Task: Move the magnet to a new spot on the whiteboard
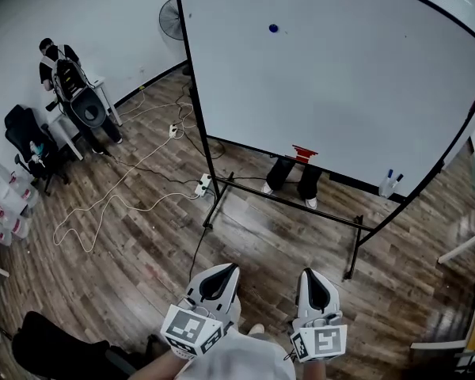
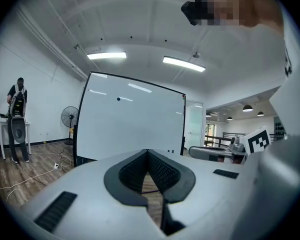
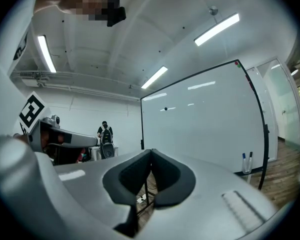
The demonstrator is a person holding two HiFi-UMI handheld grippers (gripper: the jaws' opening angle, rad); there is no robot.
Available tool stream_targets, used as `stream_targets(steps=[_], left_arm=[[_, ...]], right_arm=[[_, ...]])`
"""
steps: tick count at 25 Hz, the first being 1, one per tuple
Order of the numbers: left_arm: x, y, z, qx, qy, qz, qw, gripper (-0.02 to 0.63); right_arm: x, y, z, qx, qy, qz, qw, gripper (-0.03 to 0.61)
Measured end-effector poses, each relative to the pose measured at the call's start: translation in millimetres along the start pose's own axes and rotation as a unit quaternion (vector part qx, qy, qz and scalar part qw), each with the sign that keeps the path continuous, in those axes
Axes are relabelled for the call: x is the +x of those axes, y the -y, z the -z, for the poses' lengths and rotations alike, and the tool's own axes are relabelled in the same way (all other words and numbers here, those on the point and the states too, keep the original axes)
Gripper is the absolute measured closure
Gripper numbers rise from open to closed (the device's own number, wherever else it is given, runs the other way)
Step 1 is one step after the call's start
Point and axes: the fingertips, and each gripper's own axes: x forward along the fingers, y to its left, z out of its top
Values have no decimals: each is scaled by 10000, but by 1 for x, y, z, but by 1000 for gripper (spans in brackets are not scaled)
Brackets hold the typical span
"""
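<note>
A small blue magnet [image 1: 273, 28] sticks high on the left half of the whiteboard [image 1: 356, 77], which stands on a black wheeled frame. The same magnet [image 2: 118, 99] is a dark dot in the left gripper view, and the magnet [image 3: 165, 109] shows again in the right gripper view. My left gripper [image 1: 222, 269] and right gripper [image 1: 312, 275] are held low and close to my body, far short of the board. Both are shut with their tips meeting and nothing between them.
Two markers [image 1: 393, 180] stand at the board's lower right. A red eraser [image 1: 305, 153] sits on the ledge, with someone's legs [image 1: 294, 179] behind the board. Cables and a power strip [image 1: 203, 184] lie on the wood floor. A person [image 1: 67, 85] stands at far left, near a fan [image 1: 171, 17].
</note>
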Motion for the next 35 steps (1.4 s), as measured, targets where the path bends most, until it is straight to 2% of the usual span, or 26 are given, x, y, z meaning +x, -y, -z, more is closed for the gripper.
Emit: stream_targets(steps=[6, 10, 14, 22, 28, 35], left_arm=[[47, -42, -4, -143, 161, -39, 9998, 607], [93, -89, -13, -254, 232, 8, 9994, 607], [139, -146, -40, -260, 382, 30, 9989, 607], [204, -226, -78, -274, 491, 265, 9981, 607], [244, -253, -93, -291, 494, 419, 9975, 607], [289, -246, -113, -102, 566, 496, 9971, 607]], right_arm=[[61, 16, 7, -51, -17, -79, 10000, 581], [133, 25, 7, -176, -54, -121, 9998, 581], [208, 29, -10, -352, 43, -195, 9992, 581], [310, 39, -16, -321, 83, 152, 9993, 581], [347, 49, -12, -324, -60, 280, 9991, 581], [371, 81, -18, -253, 46, 277, 9993, 581]])
